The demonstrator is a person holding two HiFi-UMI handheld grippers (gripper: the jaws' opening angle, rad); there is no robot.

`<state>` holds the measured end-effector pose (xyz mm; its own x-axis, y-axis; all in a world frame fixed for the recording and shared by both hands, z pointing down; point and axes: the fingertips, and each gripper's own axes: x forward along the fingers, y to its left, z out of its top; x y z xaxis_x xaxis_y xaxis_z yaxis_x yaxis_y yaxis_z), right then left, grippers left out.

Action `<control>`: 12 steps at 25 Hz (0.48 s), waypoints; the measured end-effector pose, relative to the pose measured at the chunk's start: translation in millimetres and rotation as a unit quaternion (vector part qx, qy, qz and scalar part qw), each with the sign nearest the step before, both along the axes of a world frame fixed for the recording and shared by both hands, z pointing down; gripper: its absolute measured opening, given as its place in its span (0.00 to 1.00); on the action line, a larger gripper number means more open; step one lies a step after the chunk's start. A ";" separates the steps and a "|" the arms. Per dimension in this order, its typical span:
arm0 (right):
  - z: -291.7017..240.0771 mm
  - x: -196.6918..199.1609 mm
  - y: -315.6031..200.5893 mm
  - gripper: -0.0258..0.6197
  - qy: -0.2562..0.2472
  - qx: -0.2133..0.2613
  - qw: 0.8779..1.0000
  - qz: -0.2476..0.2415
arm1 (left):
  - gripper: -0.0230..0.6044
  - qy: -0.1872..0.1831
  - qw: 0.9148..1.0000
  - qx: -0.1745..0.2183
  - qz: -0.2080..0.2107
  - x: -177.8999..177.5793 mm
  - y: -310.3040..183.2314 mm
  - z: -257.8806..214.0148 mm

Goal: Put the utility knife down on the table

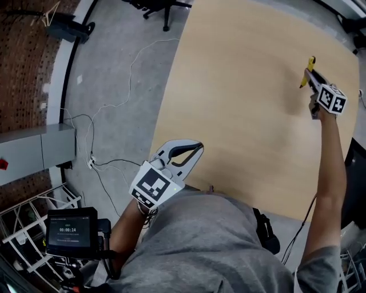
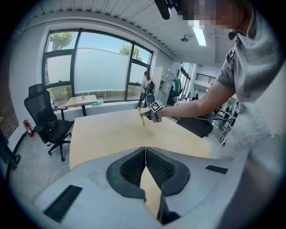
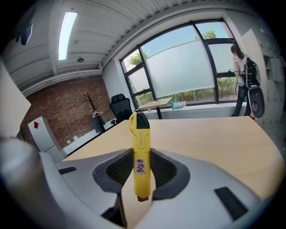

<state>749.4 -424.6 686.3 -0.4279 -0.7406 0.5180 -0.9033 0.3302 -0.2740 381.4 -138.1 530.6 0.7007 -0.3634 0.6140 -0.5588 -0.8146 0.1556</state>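
A yellow utility knife (image 3: 140, 154) with a black tip stands upright between the jaws of my right gripper (image 3: 141, 170), which is shut on it. In the head view the right gripper (image 1: 312, 77) is held over the far right part of the wooden table (image 1: 246, 103), the utility knife (image 1: 309, 68) pointing away from me, above the surface. The left gripper view shows the same knife (image 2: 141, 115) hanging over the tabletop. My left gripper (image 1: 191, 153) hovers at the table's near left edge, jaws shut with nothing between them (image 2: 145, 156).
Black office chairs stand beyond the table (image 1: 162, 7) and at its left end (image 2: 44, 120). Cables (image 1: 108, 109) run over the grey floor to the left. A small timer screen (image 1: 71, 232) sits at my lower left. A person (image 2: 145, 87) stands far off by the windows.
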 end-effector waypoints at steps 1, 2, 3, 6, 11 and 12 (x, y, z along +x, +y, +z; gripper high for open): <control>3.8 1.7 0.5 0.22 0.003 -0.005 1.000 -0.001 | 0.04 0.001 1.000 -0.001 0.002 2.1 0.1 -0.2; 8.0 3.2 0.9 0.22 0.005 -0.010 1.000 -0.003 | 0.04 0.002 1.000 -0.002 0.003 3.7 0.0 -0.3; 11.1 3.5 1.4 0.22 0.007 -0.014 1.000 -0.004 | 0.04 0.002 1.000 -0.003 0.004 4.8 -0.1 -0.2; 17.9 2.1 5.1 0.22 0.013 -0.023 1.000 -0.010 | 0.04 0.005 1.000 -0.004 0.003 6.2 -0.2 0.1; 29.4 5.6 5.8 0.22 0.023 -0.038 0.999 -0.022 | 0.05 0.000 1.000 0.000 -0.008 7.0 -17.4 15.3; 30.5 5.6 5.1 0.22 0.024 -0.040 0.999 -0.024 | 0.05 -0.001 1.000 0.000 -0.013 7.8 -24.4 20.6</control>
<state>755.0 -419.5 716.8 -0.4355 -0.6746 0.5960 -0.8994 0.3530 -0.2577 389.2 -162.5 551.2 0.6894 -0.3810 0.6160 -0.5799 -0.7999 0.1543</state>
